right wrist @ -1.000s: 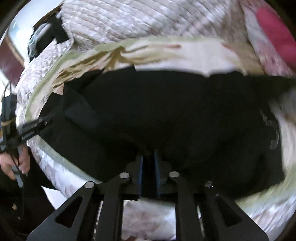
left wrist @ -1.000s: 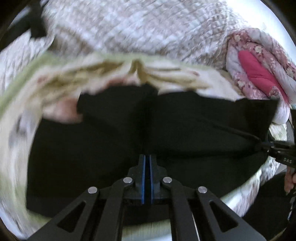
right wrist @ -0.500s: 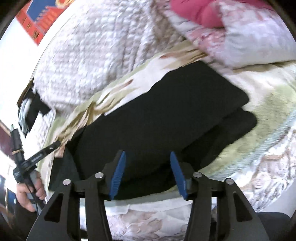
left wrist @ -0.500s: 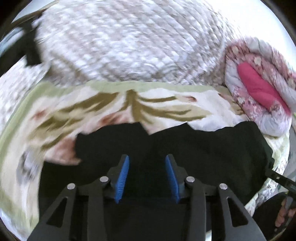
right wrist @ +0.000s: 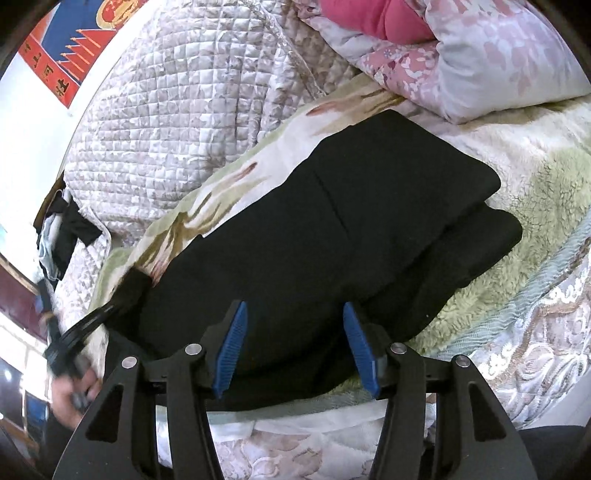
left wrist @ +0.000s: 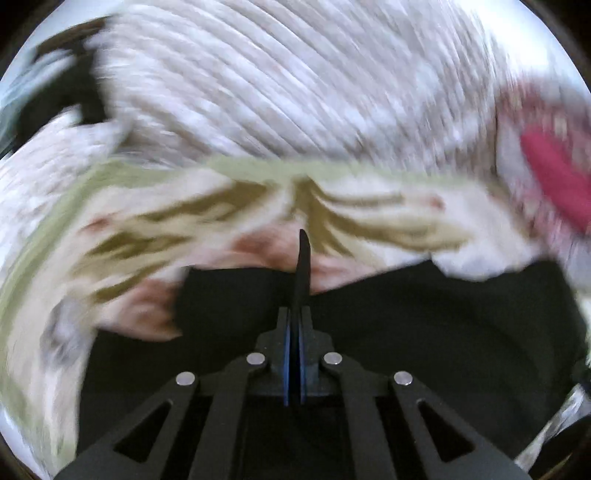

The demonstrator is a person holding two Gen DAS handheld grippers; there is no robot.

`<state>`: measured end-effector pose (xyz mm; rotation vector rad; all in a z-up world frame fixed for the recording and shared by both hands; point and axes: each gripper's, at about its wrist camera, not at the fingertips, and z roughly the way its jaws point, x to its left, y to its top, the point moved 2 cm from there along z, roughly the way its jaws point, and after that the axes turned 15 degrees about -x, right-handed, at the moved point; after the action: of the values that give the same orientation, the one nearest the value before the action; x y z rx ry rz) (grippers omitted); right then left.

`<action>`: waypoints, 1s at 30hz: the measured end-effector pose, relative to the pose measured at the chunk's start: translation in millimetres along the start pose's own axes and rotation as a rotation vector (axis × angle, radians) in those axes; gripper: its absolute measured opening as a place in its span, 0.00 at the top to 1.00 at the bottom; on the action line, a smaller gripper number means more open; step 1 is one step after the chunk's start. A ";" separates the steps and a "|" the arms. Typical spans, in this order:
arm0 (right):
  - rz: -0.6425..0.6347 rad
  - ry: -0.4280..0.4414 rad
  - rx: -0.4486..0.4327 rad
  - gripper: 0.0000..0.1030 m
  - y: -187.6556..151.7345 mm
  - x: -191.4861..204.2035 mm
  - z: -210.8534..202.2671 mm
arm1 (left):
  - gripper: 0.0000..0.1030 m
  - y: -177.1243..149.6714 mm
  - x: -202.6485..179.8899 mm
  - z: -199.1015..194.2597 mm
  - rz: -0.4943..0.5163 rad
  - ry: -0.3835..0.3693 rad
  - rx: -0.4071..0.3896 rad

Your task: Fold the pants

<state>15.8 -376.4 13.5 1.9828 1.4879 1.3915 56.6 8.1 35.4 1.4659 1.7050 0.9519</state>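
Note:
Black pants (right wrist: 332, 221) lie folded in layers on a floral fleece blanket (right wrist: 535, 166). My right gripper (right wrist: 297, 332) hangs open just above their near edge, and nothing is between its blue pads (right wrist: 236, 347). At the left end of the pants, my left gripper (right wrist: 110, 308) is held by a hand (right wrist: 70, 395). It pinches a corner of the cloth. In the blurred left wrist view the left gripper (left wrist: 294, 314) is shut. A thin black fold of the pants (left wrist: 303, 258) sticks up from between its jaws.
A quilted beige bedspread (right wrist: 166, 110) is heaped behind the blanket. A pink floral duvet (right wrist: 480, 55) lies at the back right with a red cloth (right wrist: 369, 18). Dark clothes (right wrist: 70, 229) sit at the far left. The bed's edge runs along the bottom.
My left gripper opened, then shut again on a pants edge that now stands up from its jaws. My right gripper let go of the pants, opened and rolled.

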 end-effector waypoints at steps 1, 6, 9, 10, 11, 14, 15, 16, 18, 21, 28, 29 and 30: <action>0.000 0.000 -0.002 0.47 -0.3 -0.1 -0.5 | 0.96 -2.3 15.4 -19.7 -0.051 0.018 -0.040; -0.015 -0.007 0.001 0.47 -2.6 3.3 1.6 | 0.94 -49.8 71.3 -69.6 -0.210 0.078 -0.023; -0.030 -0.015 0.000 0.47 -3.6 5.7 1.7 | 0.92 -80.6 94.2 -65.5 -0.327 0.066 0.077; -0.033 -0.017 -0.001 0.47 -3.9 6.2 0.9 | 0.92 -84.6 97.9 -65.1 -0.361 0.046 0.091; -0.035 -0.017 -0.004 0.47 -4.1 6.5 0.0 | 0.90 -85.3 101.6 -65.0 -0.391 0.031 0.089; -0.036 -0.023 -0.014 0.47 -5.1 6.4 -3.2 | 0.74 -80.1 106.1 -62.0 -0.431 -0.005 0.081; -0.036 -0.026 -0.018 0.47 -5.7 5.8 -4.7 | 0.70 -79.6 106.1 -60.3 -0.442 -0.002 0.079; -0.034 -0.028 -0.021 0.47 -6.5 5.7 -5.9 | 0.68 -79.9 110.0 -60.5 -0.453 0.006 0.080; -0.020 -0.033 -0.027 0.47 -8.5 3.4 -8.9 | 0.68 -81.0 116.4 -60.0 -0.493 0.017 0.083; 0.003 -0.044 -0.030 0.47 -10.5 -1.3 -11.5 | 0.67 -83.6 121.1 -60.1 -0.512 0.023 0.083; 0.078 -0.075 -0.077 0.47 -3.4 -16.7 -18.1 | 0.69 -79.8 126.7 -51.9 -0.530 0.034 0.080; 0.094 -0.078 -0.078 0.47 -2.0 -18.9 -17.0 | 0.76 -78.4 126.4 -49.9 -0.520 0.044 0.079; 0.106 -0.081 -0.076 0.47 -0.9 -20.8 -15.6 | 0.86 -77.5 126.4 -47.4 -0.509 0.055 0.084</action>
<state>2.6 -398.5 9.7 2.0715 1.2930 1.3700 -38.5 121.5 -12.9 0.9799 2.0425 0.6522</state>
